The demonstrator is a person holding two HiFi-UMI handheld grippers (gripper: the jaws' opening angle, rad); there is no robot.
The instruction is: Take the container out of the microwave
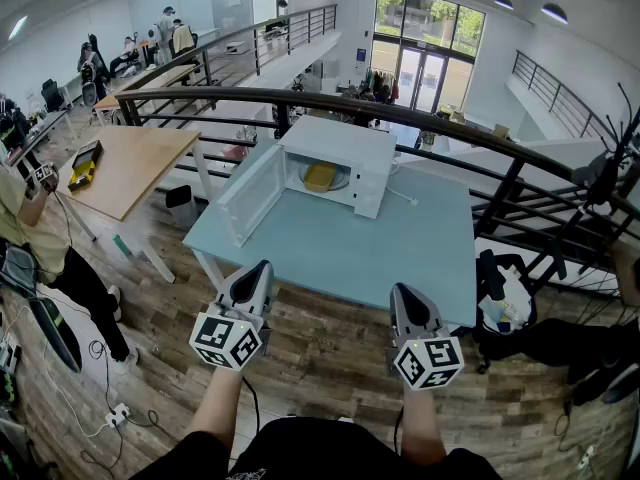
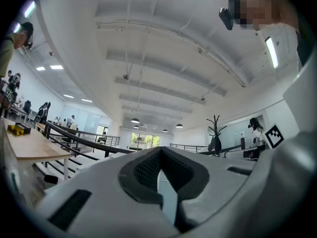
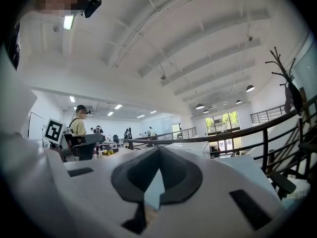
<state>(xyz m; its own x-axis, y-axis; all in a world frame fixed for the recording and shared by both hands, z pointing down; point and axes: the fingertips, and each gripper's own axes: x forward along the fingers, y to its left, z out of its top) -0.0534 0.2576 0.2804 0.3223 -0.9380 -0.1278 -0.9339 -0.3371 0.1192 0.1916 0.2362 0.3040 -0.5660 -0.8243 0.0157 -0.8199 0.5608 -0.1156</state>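
The reach has not begun: the left gripper and right gripper hover closed and empty before the table, so one must open toward the yellow container inside the open-doored microwave.

I'm looking down on one pale blue surface, which stands on the wooden plank floor, with a white leg showing under its near left corner. A white microwave sits directly on it, toward the far left of the top and close to the far edge. The microwave's door is swung wide open along the left side of the top, with its inner face turned to the right. A thin white cable runs from the microwave's right side and lies on the blue top.
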